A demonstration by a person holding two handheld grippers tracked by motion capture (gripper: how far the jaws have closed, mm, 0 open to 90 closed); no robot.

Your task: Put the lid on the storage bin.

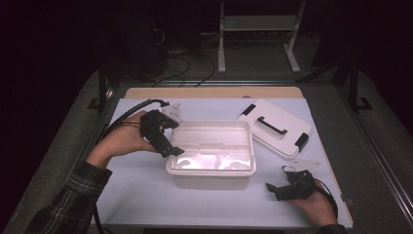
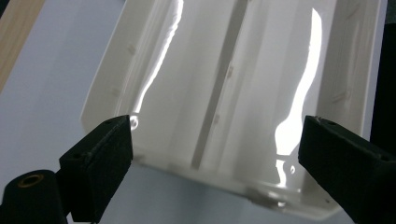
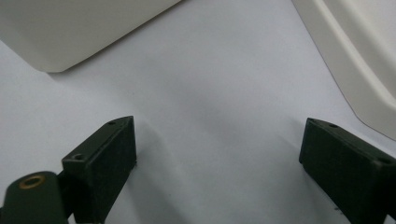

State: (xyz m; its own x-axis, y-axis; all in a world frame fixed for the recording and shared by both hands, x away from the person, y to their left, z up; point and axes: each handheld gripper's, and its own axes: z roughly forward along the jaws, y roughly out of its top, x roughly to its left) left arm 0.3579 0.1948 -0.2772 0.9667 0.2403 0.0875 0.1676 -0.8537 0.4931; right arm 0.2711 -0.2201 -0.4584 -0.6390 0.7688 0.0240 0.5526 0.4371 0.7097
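- White plastic box [image 1: 212, 156] sat centre frame, lid off, nothing visible inside.
- Lid [image 1: 275, 127] lay upper right of it.
- Left gripper [image 1: 168, 146] at box's left rim, jaws apart.
- Right gripper [image 1: 275, 189] lower right, jaws apart, holding nothing.

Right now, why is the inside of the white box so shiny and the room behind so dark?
High view: light glares off the floor of the open white box, while the room beyond the table is nearly black. Left gripper view: bright streaks of reflection run along the box's glossy walls. Right gripper view: even light, with soft shadows beside the fingers.
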